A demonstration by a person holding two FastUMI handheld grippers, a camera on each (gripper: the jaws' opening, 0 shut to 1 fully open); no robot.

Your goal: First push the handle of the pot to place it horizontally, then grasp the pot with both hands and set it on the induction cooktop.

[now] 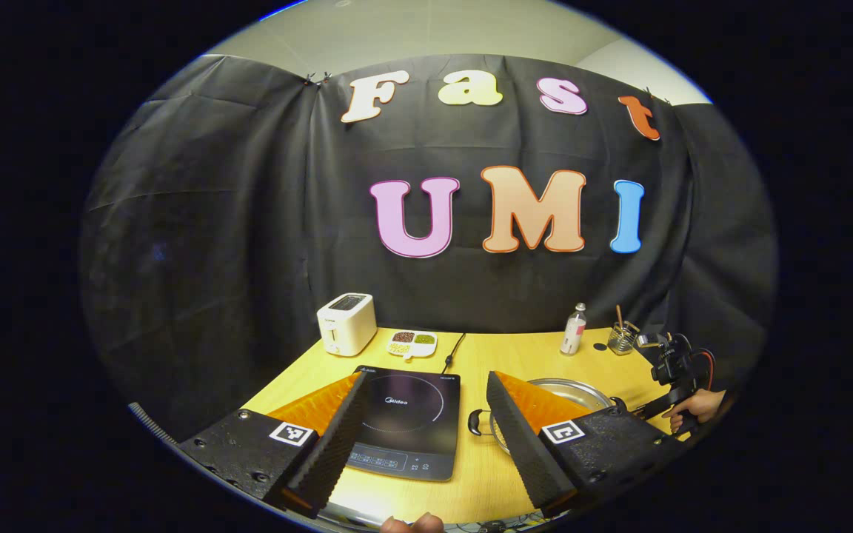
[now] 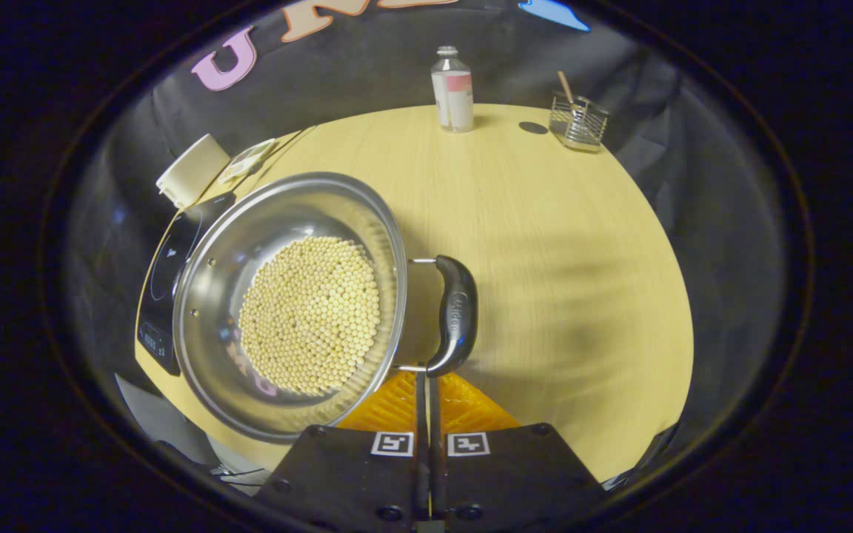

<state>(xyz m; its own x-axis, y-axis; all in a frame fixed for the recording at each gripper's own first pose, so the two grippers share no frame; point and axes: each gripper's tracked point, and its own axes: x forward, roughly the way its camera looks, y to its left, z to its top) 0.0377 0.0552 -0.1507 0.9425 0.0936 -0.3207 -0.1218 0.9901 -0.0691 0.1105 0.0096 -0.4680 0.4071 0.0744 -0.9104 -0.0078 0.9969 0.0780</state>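
Resting on the counter point(image 2: 545, 244) just beside the induction cooktop point(image 1: 408, 422), the pot point(image 2: 289, 303) holds pale beans. The right gripper point(image 2: 429, 381), fingers pressed together, tips at the pot's handle point(image 2: 455, 314). The left gripper point(image 1: 426, 429) hovers spread wide above the cooktop.

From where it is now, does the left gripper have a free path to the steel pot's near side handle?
Probably yes: the left gripper is open, and bare wooden table lies before the round steel pot and its small black loop handle.
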